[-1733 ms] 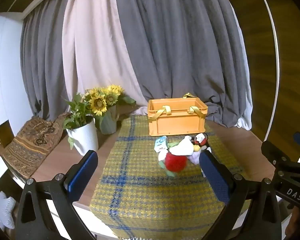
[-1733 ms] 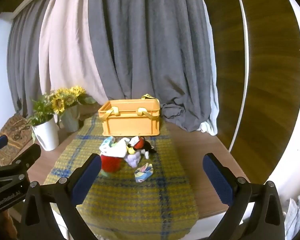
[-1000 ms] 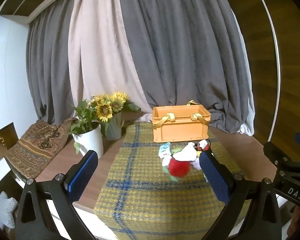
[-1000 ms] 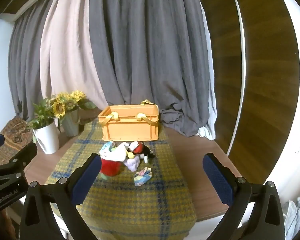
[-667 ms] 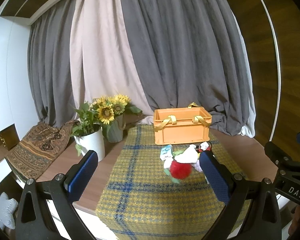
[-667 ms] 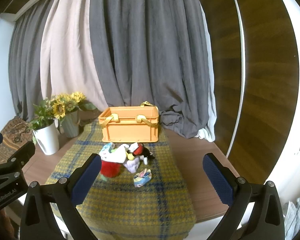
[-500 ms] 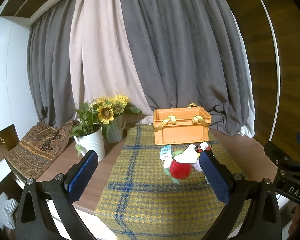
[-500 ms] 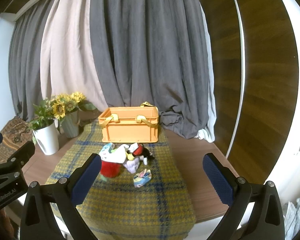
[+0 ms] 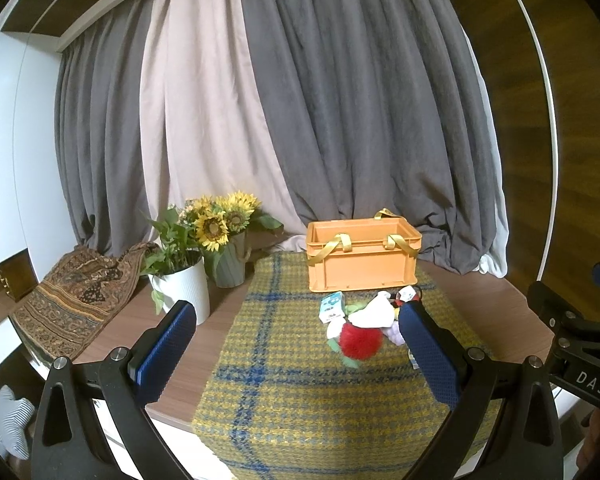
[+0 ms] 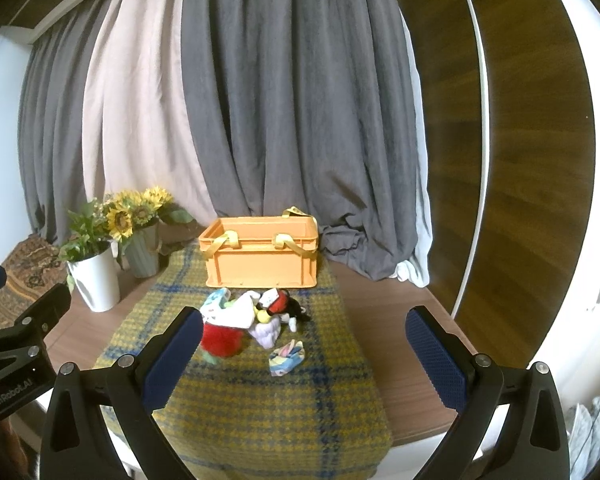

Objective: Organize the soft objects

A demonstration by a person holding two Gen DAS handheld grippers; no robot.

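A pile of soft toys lies mid-table on the yellow-blue plaid cloth (image 9: 284,364): a red plush ball (image 9: 360,343) (image 10: 222,340), a white cloth piece (image 9: 374,312) (image 10: 240,312), a black-and-red plush figure (image 10: 280,304), a pale lilac plush (image 10: 266,330) and a small folded pastel cloth (image 10: 286,357) lying apart in front. An open orange crate (image 9: 362,254) (image 10: 260,254) with yellow strap handles stands behind the pile. My left gripper (image 9: 296,354) and right gripper (image 10: 304,356) are open and empty, held back from the pile near the table's front edge.
A white pot of greenery (image 9: 182,290) and a grey vase of sunflowers (image 9: 230,258) stand at the left of the table. A patterned brown cushion (image 9: 72,292) lies further left. Grey and beige curtains hang behind. A wood wall panel (image 10: 532,160) is at right.
Both grippers have tilted up and drawn back slightly, so the crate and the toy pile sit lower and smaller in view. Nothing on the table has moved.
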